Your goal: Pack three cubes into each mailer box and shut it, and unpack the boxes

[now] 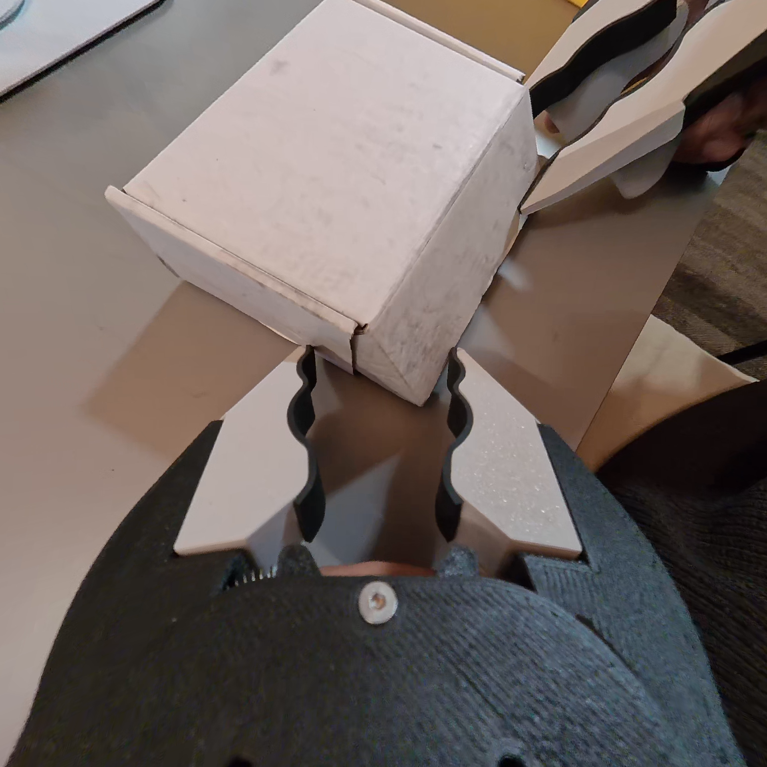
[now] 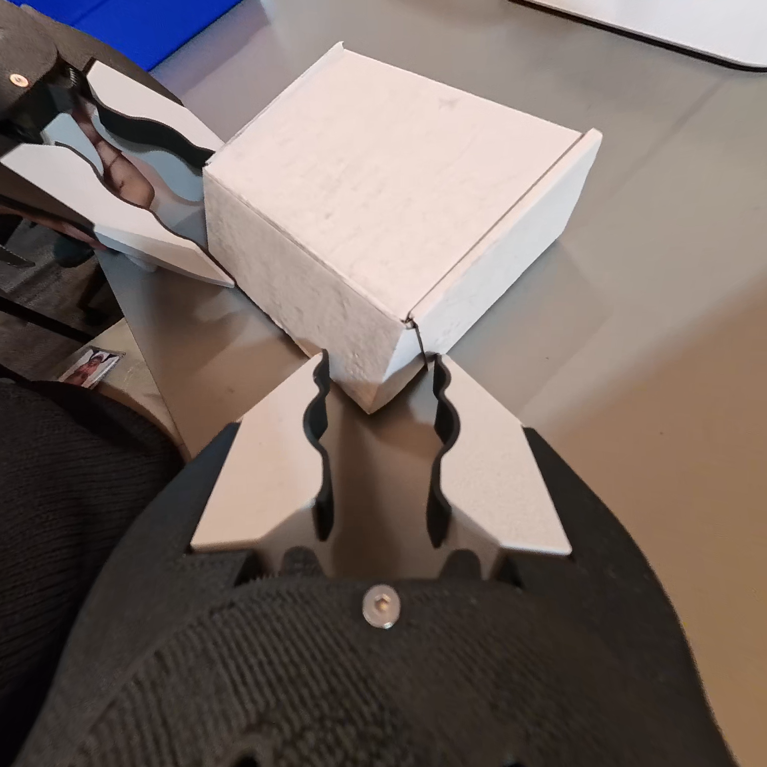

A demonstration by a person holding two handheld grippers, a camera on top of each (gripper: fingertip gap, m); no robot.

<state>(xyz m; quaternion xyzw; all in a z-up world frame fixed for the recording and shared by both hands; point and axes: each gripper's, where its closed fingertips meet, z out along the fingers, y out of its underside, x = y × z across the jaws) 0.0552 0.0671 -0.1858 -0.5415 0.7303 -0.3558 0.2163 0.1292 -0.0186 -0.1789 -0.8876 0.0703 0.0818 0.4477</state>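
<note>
Table [image 1: 62, 257]: grey, flat. Its near edge and a corner show at the right of the left wrist view and at the left of the right wrist view, with carpet [image 1: 714, 265] below. Bare surface extends beyond the box toward the far side in both views. A white sheet [image 2: 664, 29] lies at the far edge, well apart from the box. A blue item [image 2: 137, 29] sits at the far left of the right wrist view; its kind cannot be told.

Box [image 1: 332, 166]: white mailer, lid down and flaps tucked, standing on the table near the corner by the person. One corner of the box points at each gripper. Surface scuffed. Contents not visible.

Left gripper [image 1: 379, 361]: jaws apart, nothing between them. Its fingertips sit at the box's near bottom corner; the left fingertip appears to touch the side flap, the right stands just beside the end wall. Seen from the right wrist view, the same gripper [image 2: 216, 216] has its tips against the box's left wall.

Right gripper [image 2: 379, 365]: jaws apart, empty. The box corner lies between its fingertips, touching or nearly so; contact cannot be confirmed. In the left wrist view it [image 1: 527, 145] meets the box's right end.

A small card [image 2: 91, 365] lies below the table edge.
</note>
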